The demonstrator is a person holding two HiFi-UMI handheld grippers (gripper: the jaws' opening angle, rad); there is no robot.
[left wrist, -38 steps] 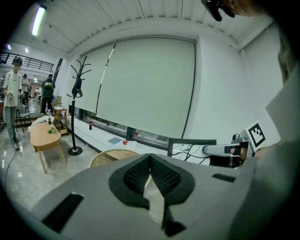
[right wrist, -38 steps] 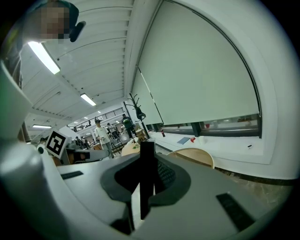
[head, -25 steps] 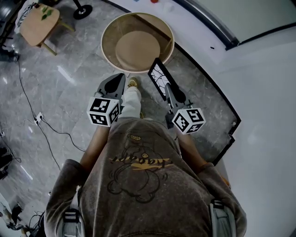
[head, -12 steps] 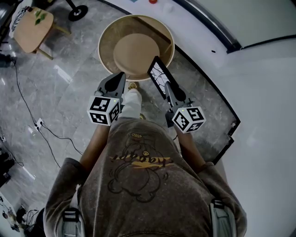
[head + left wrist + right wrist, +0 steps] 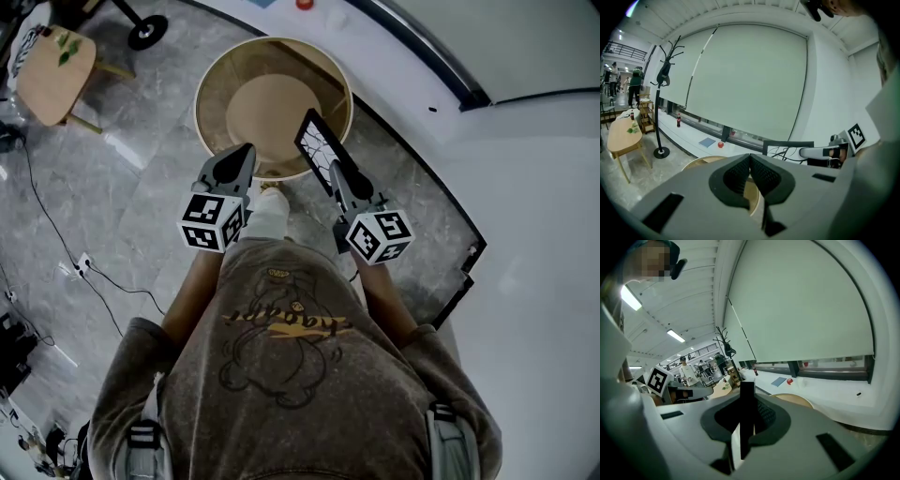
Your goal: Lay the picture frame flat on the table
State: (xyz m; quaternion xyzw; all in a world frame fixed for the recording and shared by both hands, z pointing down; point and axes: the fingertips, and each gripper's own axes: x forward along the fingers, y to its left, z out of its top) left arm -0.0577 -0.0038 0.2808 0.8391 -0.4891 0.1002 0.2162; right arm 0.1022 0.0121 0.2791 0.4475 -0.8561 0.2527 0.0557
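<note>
In the head view the black-rimmed picture frame (image 5: 317, 148) stands on edge in the air over the near right rim of the round wooden table (image 5: 267, 108). Its white picture with dark lines faces left. My right gripper (image 5: 335, 171) is shut on its lower edge. In the right gripper view the frame (image 5: 747, 404) shows edge-on between the pads, with the table (image 5: 793, 400) beyond. My left gripper (image 5: 236, 157) hovers at the table's near left rim, shut and empty. The left gripper view shows its jaws (image 5: 750, 163) together, with the frame (image 5: 787, 149) to the right.
A small wooden side table (image 5: 54, 66) and a coat stand base (image 5: 147, 33) stand at the far left. A cable (image 5: 103, 272) runs over the grey floor. A white ledge with a dark border (image 5: 427, 178) curves along the right. The person's leg (image 5: 267, 208) is between the grippers.
Both grippers and the frame have moved forward toward the round table. The frame's top now overlaps the table's rim. Neither gripper's jaws have changed.
</note>
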